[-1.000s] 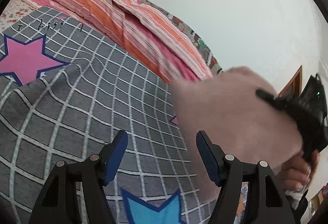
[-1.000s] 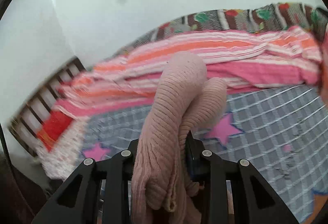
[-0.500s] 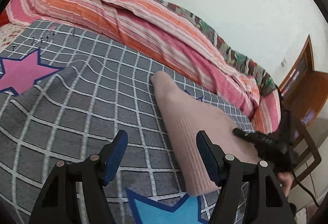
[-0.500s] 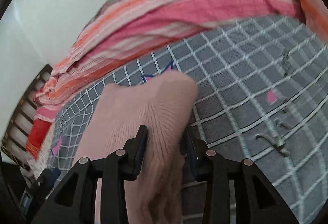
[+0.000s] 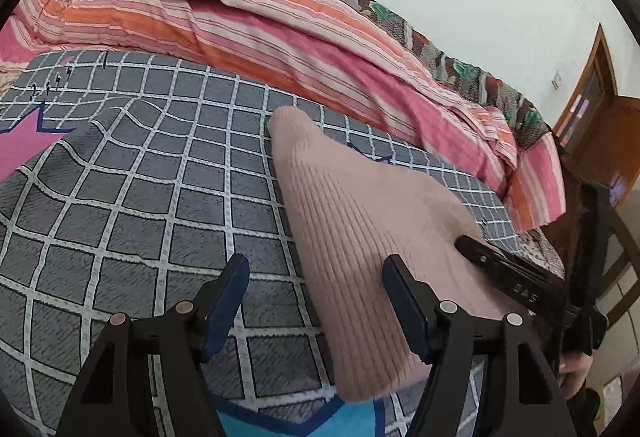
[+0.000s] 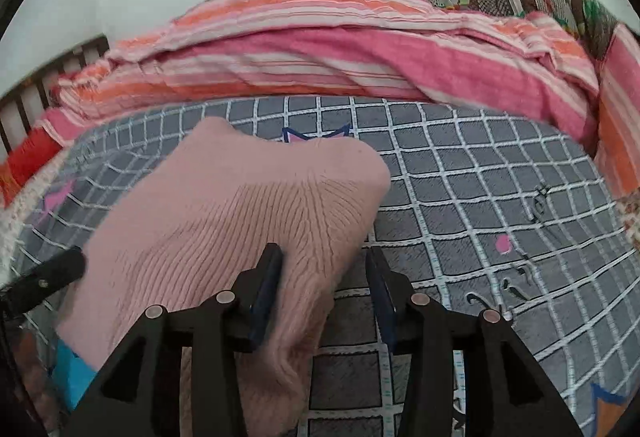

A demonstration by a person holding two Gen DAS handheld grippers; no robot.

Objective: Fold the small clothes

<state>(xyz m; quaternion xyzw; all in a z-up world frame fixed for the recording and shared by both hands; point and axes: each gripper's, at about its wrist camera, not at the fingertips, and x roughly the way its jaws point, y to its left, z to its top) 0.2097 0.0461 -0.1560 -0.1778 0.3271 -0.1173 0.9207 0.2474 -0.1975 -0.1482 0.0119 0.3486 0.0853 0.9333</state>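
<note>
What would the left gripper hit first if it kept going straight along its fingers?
Most likely the grey checked bedspread: the left gripper points down at it, jaws open and empty. The pink knit garment lies under its right finger, so it may brush that edge; depth is unclear.

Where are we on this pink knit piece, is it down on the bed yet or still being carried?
Done: the pink knit garment lies spread on the grey checked bedspread. In hand: the right gripper is opening, with the garment's edge between its jaws; the pads no longer look clamped. The left gripper is open and holds nothing, with its right finger over the knit. Left: no finished fold shows, so the folding itself appears still to come.
</note>
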